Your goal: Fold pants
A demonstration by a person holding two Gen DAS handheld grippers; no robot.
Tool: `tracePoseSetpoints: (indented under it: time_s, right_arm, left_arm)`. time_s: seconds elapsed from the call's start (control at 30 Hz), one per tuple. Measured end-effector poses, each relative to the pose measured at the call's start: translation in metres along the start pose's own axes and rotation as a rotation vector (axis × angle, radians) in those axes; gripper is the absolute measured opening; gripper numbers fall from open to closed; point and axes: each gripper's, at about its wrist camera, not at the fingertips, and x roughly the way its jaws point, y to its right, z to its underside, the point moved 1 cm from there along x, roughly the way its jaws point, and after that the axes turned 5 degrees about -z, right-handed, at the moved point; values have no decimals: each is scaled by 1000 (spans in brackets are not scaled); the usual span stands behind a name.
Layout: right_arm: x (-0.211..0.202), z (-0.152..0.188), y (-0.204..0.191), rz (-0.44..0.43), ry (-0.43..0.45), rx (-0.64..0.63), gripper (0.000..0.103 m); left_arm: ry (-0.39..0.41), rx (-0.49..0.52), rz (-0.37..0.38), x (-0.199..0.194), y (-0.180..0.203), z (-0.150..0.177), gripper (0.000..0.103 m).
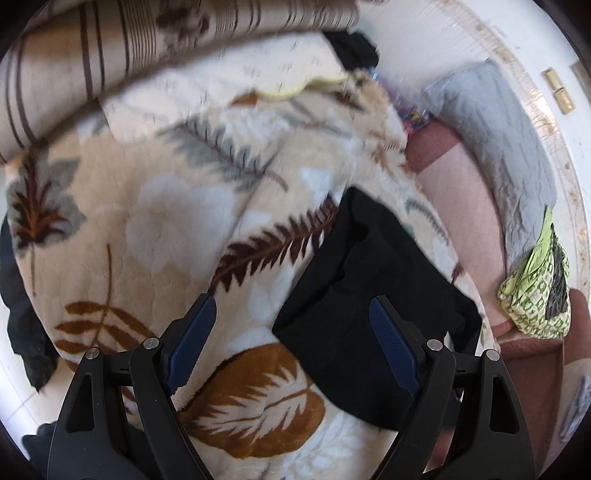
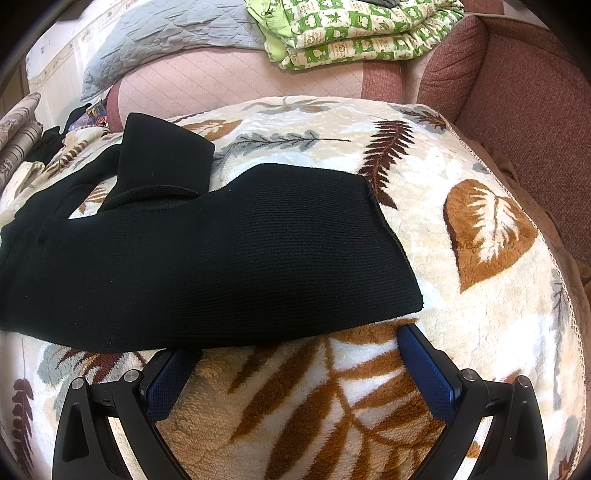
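Observation:
Black knit pants [image 2: 221, 258] lie spread across a cream blanket with leaf prints [image 2: 480, 229], one leg end folded back at the upper left. My right gripper [image 2: 291, 343] stands open at the pants' near edge. The fabric covers its left fingertip, and the right fingertip is just clear of the cloth's corner. In the left wrist view a folded part of the pants [image 1: 369, 295] lies right of centre on the blanket [image 1: 166, 221]. My left gripper [image 1: 291, 306] hovers open above it, its right finger over the black cloth and its left finger over bare blanket.
A green patterned quilt [image 2: 354, 33] and a grey quilt [image 2: 155, 44] sit on the pink couch seat [image 2: 240, 81] behind the blanket. A reddish couch arm [image 2: 517, 92] rises at right. A striped cushion [image 1: 110, 44] and another dark garment [image 1: 22, 314] border the blanket.

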Motion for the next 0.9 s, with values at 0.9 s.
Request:
tracePoseSetpoints:
  time_s: [0.9]
  right_arm:
    - [0, 0, 1, -4, -12, 3, 103]
  left_arm:
    - [-418, 57, 442, 93, 33, -19, 94]
